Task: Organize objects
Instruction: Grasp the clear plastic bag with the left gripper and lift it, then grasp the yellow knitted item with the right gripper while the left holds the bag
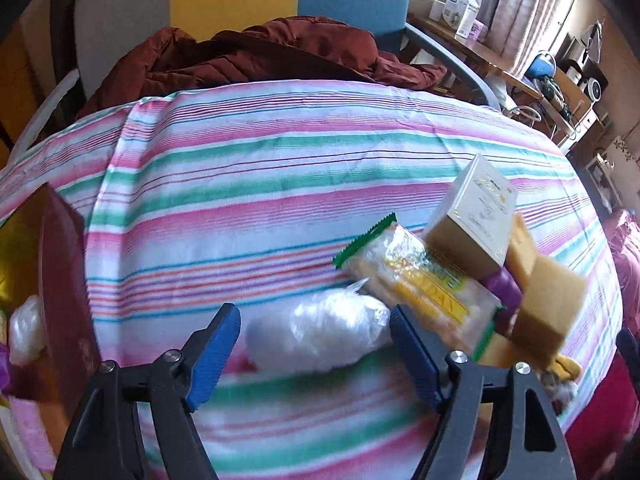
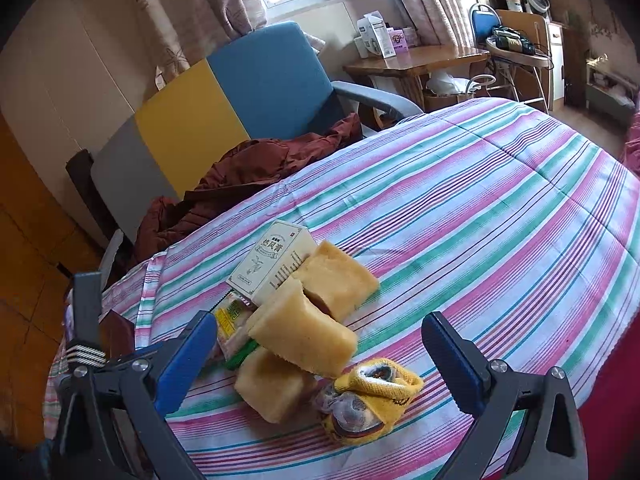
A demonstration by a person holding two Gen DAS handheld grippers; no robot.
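A pile lies on the striped cloth. My left gripper is open, its blue fingers either side of a white plastic-wrapped bundle. Beside it lie a green-edged snack packet, a cream box and yellow sponges. My right gripper is open and empty above the sponges, with a yellow sock just below. The box and packet lie behind them.
A dark red box with items inside stands at the left edge. A maroon jacket lies on the blue and yellow chair beyond the cloth. A wooden desk with boxes stands far right.
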